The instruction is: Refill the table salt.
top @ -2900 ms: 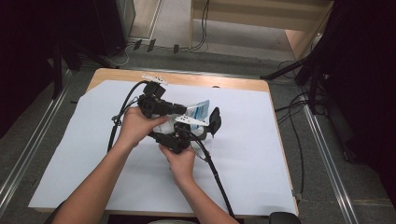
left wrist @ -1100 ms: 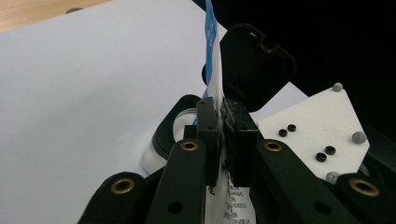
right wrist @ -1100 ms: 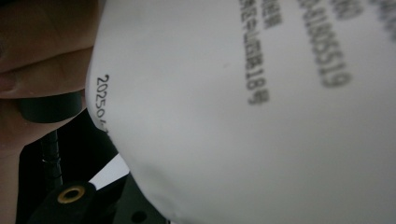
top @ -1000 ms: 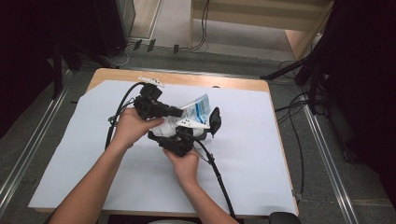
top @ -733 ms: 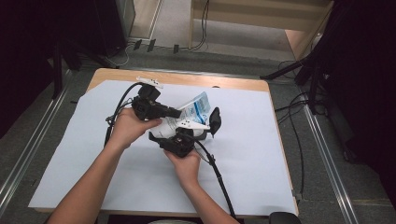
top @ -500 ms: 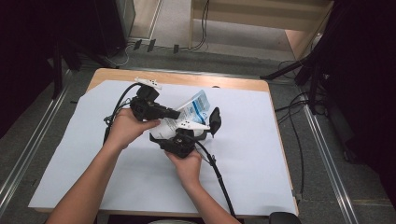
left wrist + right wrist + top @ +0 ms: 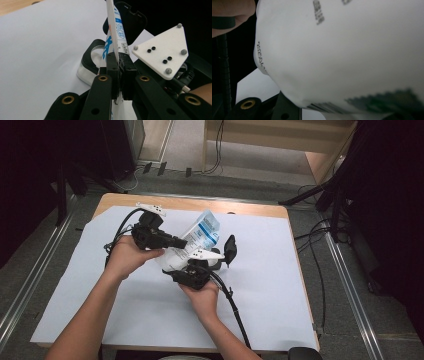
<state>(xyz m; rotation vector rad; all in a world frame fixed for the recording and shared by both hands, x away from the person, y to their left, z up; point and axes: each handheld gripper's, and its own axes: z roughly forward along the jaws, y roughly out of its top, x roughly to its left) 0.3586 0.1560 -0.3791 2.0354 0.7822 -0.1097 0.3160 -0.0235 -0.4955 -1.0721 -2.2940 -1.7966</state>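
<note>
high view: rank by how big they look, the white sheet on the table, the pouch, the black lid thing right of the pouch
1. white sheet, covering most of the table
2. pouch, partly hidden by both grippers
3. black lid, seen nearly edge-on, so its true size is unsure

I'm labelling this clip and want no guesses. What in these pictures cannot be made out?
- Pouch print: too small in the high view, blurred close-up in the right gripper view.
- Right tongs: jaws hidden behind the pouch in the right gripper view; open or shut unclear.
- Clear container: contents hidden behind the left tongs and pouch in the left gripper view.
</note>
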